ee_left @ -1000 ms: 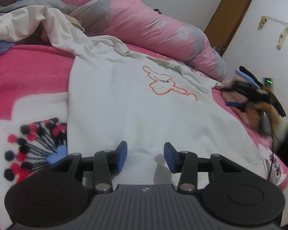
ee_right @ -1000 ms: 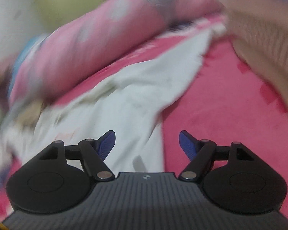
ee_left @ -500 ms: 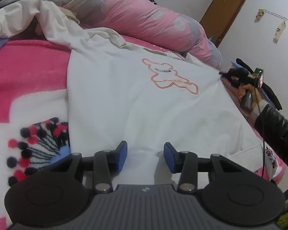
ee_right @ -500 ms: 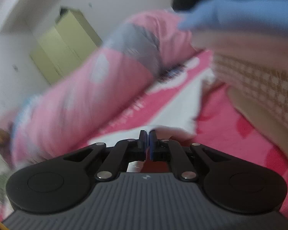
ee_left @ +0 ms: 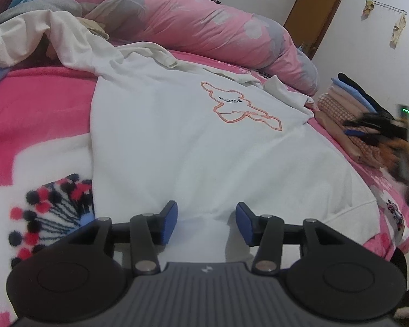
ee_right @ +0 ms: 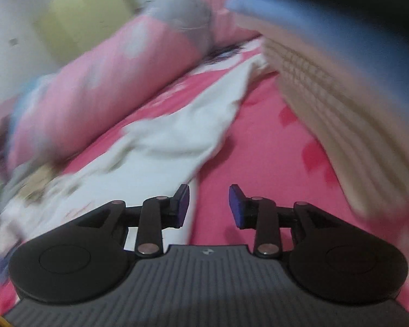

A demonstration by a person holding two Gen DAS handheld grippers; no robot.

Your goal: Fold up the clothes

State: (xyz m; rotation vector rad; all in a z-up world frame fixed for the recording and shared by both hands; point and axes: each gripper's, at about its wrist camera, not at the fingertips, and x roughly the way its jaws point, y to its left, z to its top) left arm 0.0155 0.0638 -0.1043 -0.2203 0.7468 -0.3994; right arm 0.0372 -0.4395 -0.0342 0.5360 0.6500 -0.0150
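A white T-shirt (ee_left: 191,141) with an orange bear outline lies front up on the pink blanket (ee_left: 35,109). My left gripper (ee_left: 206,219) hovers over the shirt's near hem. Its jaws are opening, and only flat cloth lies under them. In the right wrist view the shirt's sleeve (ee_right: 177,141) stretches toward the folded stack. My right gripper (ee_right: 209,205) is above the blanket just right of that sleeve's edge, its jaws opening with nothing between them. The left wrist view shows the right gripper (ee_left: 368,133) as a blur beside the stack.
A stack of folded clothes (ee_left: 340,109) sits on the bed's right side, close to the sleeve, and fills the upper right of the right wrist view (ee_right: 340,95). A rolled pink duvet (ee_left: 204,19) lies behind the shirt. Loose clothes (ee_left: 19,35) pile up at the far left.
The right gripper stood open over the sleeve, shut half a second ago near the sleeve's tip, and now stands apart again, drawn back. The left jaws are slightly wider.
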